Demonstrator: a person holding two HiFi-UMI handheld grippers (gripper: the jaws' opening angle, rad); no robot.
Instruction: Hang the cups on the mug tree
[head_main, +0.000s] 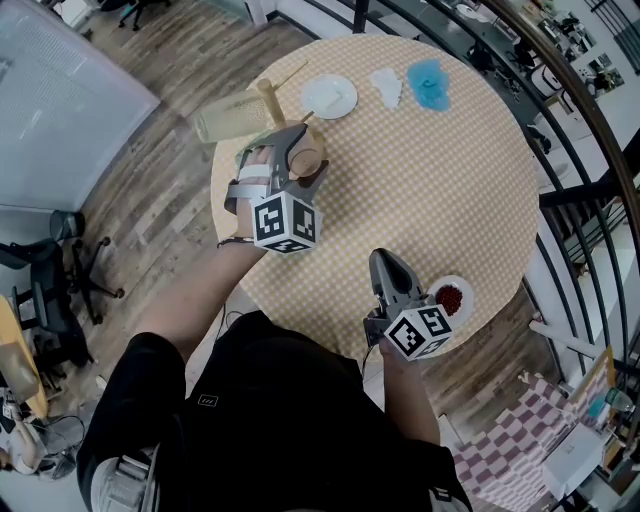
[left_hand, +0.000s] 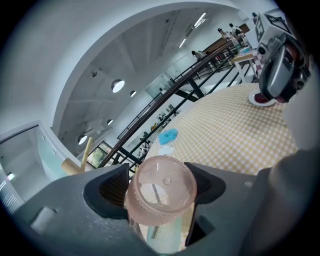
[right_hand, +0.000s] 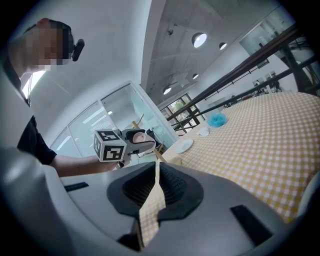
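Note:
My left gripper (head_main: 298, 152) is shut on a translucent pink cup (head_main: 307, 158), held on its side just in front of the wooden mug tree (head_main: 269, 98). In the left gripper view the pink cup (left_hand: 160, 192) fills the gap between the jaws, bottom towards the camera, and a wooden peg (left_hand: 75, 164) shows at the left. A pale green cup (head_main: 230, 116) is beside the tree's post; I cannot tell whether it hangs. A white cup (head_main: 386, 86) and a blue cup (head_main: 430, 83) stand at the table's far side. My right gripper (head_main: 384, 263) is shut and empty, level over the near edge.
The round table (head_main: 450, 180) has a yellow checked cloth. A white plate (head_main: 329, 96) lies right of the tree. A small white dish of red bits (head_main: 452, 298) sits by my right gripper. A black railing (head_main: 590, 110) runs past the table's right; an office chair (head_main: 60, 270) stands at the left.

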